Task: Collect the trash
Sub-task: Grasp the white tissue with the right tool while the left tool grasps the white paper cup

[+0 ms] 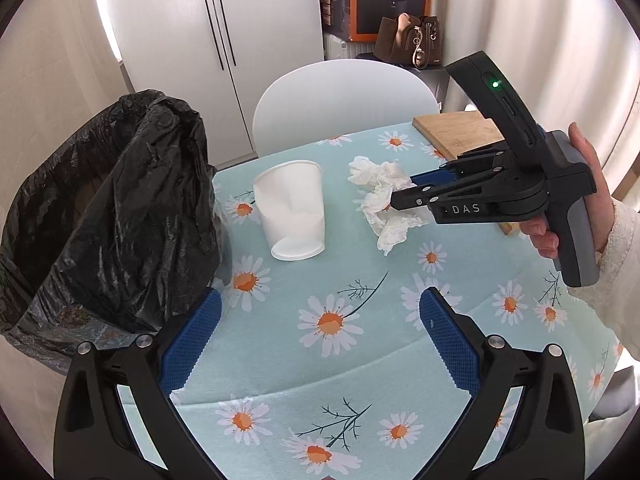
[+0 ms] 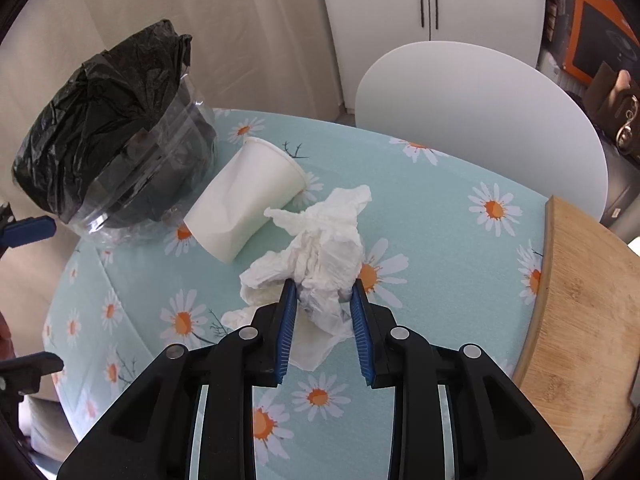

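A round table (image 1: 360, 380) under a pale blue daisy-print cloth is filling most of both views, with a white chair (image 1: 344, 100) standing at its far side. At the table's left edge a clear bin lined with a black trash bag (image 1: 104, 216) is standing with its mouth gaping open. A wooden cutting board (image 2: 580, 320) is lying at the right edge of the table. A white paper cup (image 1: 294, 210) is standing upside down just beside the bin, its wall dented. Next to the cup, a crumpled white tissue (image 2: 320, 248) is lying on the cloth.

The right gripper (image 2: 324, 300) is reaching onto the tissue, its blue-padded fingers (image 2: 288, 320) sitting on either side of the wad and pressing into its near end; the jaws are narrowed around the paper, though whether they are fully clamping it cannot be told. A hand (image 1: 576, 200) is gripping its handle in the left wrist view.

The left gripper (image 1: 320, 328) is hovering over bare cloth near the bin, its jaws spread wide apart with nothing between them.
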The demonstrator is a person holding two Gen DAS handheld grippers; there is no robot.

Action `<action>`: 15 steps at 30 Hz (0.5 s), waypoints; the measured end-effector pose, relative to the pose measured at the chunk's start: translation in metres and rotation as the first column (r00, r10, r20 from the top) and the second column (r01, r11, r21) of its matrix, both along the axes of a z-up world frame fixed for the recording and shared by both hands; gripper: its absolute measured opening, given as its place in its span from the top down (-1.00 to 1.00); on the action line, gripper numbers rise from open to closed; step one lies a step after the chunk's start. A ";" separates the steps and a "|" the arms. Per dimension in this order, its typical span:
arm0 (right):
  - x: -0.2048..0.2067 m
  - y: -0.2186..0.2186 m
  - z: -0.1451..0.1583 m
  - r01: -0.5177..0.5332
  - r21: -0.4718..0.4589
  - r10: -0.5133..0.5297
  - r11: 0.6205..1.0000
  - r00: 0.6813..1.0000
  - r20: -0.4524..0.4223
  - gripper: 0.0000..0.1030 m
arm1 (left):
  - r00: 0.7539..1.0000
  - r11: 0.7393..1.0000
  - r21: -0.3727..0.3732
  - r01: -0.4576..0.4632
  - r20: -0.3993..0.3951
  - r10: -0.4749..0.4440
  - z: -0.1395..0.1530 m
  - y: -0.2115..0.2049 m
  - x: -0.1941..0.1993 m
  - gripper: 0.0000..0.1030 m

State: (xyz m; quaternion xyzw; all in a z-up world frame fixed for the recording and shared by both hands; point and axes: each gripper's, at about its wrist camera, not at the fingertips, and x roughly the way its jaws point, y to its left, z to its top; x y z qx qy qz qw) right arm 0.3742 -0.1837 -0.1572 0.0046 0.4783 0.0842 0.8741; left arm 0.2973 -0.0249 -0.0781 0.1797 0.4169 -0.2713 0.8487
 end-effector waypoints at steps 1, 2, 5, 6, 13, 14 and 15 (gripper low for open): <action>-0.008 -0.005 0.006 0.008 0.007 -0.008 1.000 1.000 0.013 0.51 | 1.000 1.000 0.002 0.011 0.001 -0.011 -0.003 -0.006 0.003 -0.88; -0.018 -0.009 0.014 0.016 0.016 -0.016 1.000 0.999 0.030 0.51 | 1.000 1.000 0.000 0.019 0.000 -0.019 -0.006 -0.012 0.007 -0.88; -0.042 -0.028 0.027 0.076 0.043 -0.079 0.996 0.995 0.059 0.51 | 0.999 0.999 -0.015 0.042 -0.019 -0.043 -0.013 -0.029 0.022 -0.88; -0.050 -0.036 0.031 0.101 0.049 -0.104 0.994 0.992 0.066 0.50 | 0.999 0.999 -0.020 0.049 -0.022 -0.049 -0.015 -0.033 0.027 -0.88; -0.090 -0.069 0.035 0.221 0.087 -0.227 0.971 0.971 0.069 0.48 | 0.997 0.997 0.034 0.071 -0.001 -0.071 -0.025 -0.062 0.063 -0.88; -0.093 -0.071 0.036 0.232 0.102 -0.240 0.967 0.968 0.069 0.48 | 0.998 0.997 0.042 0.058 0.002 -0.058 -0.026 -0.065 0.069 -0.88; -0.098 -0.072 0.037 0.241 0.116 -0.250 0.964 0.965 0.074 0.48 | 0.999 0.998 0.053 0.042 0.009 -0.043 -0.027 -0.067 0.076 -0.88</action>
